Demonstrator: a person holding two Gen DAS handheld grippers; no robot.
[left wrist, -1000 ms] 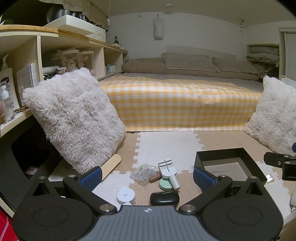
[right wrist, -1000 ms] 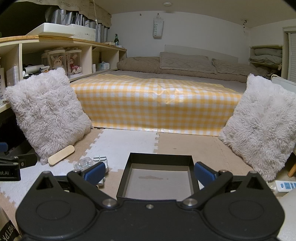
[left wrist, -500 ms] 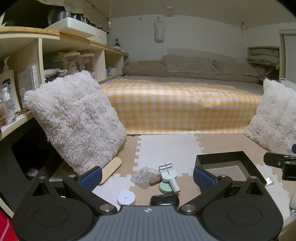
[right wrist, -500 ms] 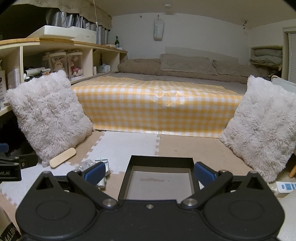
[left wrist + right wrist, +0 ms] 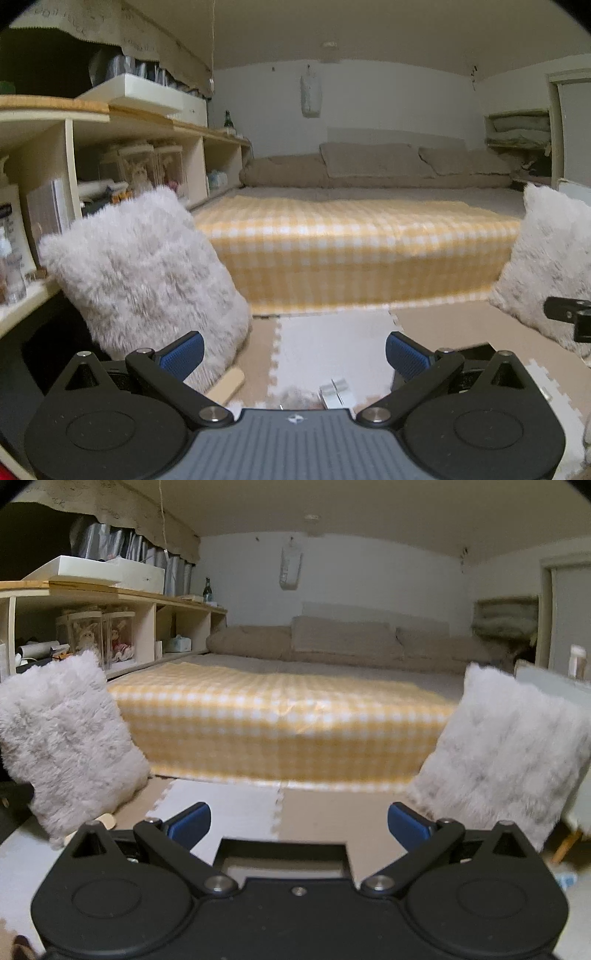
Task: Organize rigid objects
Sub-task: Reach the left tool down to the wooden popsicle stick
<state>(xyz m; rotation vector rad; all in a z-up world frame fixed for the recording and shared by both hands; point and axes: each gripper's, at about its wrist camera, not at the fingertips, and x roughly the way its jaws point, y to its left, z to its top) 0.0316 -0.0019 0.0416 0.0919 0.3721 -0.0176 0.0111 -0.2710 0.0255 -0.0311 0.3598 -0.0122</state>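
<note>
1. Blue-padded, your left gripper (image 5: 294, 349) and right gripper (image 5: 299, 821) both gape empty.
2. You have tilted both cameras up since a second ago: the small items have dropped from view, leaving only a white tool (image 5: 338, 393) and a wooden stick (image 5: 227, 384) showing.
3. Your black tray (image 5: 282, 843) sits just below the right gripper; nothing is sorted yet.
</note>
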